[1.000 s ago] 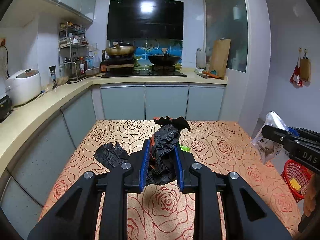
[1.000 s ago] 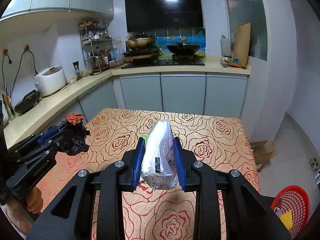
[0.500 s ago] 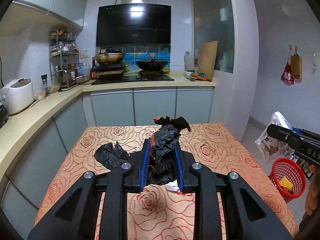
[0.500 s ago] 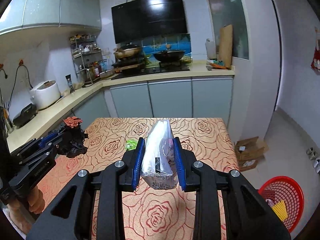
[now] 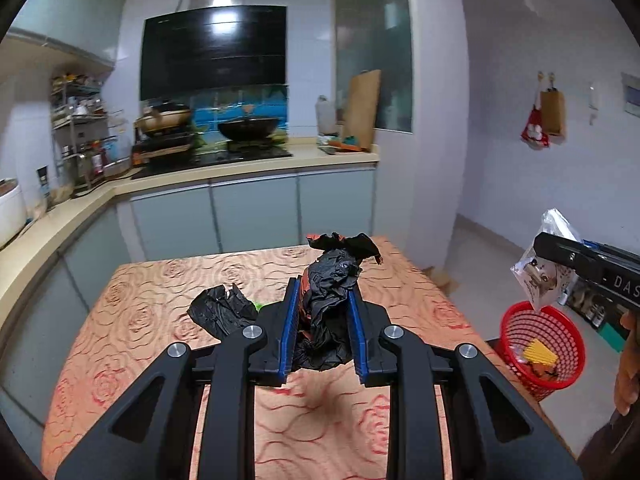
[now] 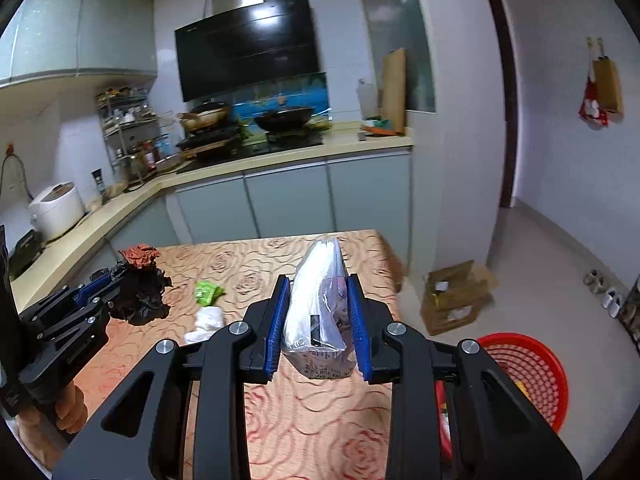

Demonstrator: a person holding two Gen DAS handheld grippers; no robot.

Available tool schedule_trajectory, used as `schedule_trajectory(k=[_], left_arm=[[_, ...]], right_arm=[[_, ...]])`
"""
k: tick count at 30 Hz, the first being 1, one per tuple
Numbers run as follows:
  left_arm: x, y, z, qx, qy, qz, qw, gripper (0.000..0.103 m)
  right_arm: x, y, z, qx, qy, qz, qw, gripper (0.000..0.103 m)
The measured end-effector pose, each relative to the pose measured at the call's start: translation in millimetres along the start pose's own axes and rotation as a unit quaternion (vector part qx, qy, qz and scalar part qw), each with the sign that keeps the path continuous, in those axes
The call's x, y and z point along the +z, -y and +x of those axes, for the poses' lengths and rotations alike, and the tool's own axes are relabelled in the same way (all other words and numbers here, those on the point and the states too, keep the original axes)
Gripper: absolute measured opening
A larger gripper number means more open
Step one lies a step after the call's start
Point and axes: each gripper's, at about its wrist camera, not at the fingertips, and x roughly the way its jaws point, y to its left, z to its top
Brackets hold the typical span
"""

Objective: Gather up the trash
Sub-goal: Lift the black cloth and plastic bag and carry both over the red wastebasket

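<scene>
Two pieces of trash are lifted clear of the tabletop (image 5: 132, 320), one in each pair of tongs. The left tongs (image 5: 323, 332) are closed narrowly on a crumpled black plastic bag (image 5: 328, 312), its blue pads pressing both sides of the wad, which bulges up above them with a bit of red-orange showing at the top. The right tongs (image 6: 319, 328) are closed the same way on a clear plastic bag (image 6: 320, 312) with printed paper inside; the bag stands upright between the pads and sags below them. In the left wrist view the right tongs come in from the right edge, with the clear bag hanging above a red basket (image 5: 560, 364) on the floor beside the tabletop; the basket already has a yellow scrap in it. More trash lies on the rose-patterned cloth: a second black bag (image 5: 222, 312) just left of the left tongs, and in the right wrist view a green wrapper (image 6: 208, 292) and, near it, a white wad (image 6: 206, 322). A cardboard box (image 6: 456, 300) sits on the floor beyond the basket. Behind the tabletop runs the kitchen counter with a stove, two pans, a rice cooker (image 6: 58, 210) and a dark range hood above.
</scene>
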Motion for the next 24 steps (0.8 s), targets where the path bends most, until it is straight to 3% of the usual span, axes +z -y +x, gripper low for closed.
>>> schedule_trajectory(k=[13,24], left_arm=[[2,84,20,-0.082,-0.010,0.044,0.9956,0.022],[-7,167,50,-0.175,-0.041,0.081,0.9804,0.022]], right_arm=[[-12,66,-21,-0.059,0.006,0.033,0.998,0.029],[-28,133,-36,-0.126,-0.001,0.074,0.989,0.029]])
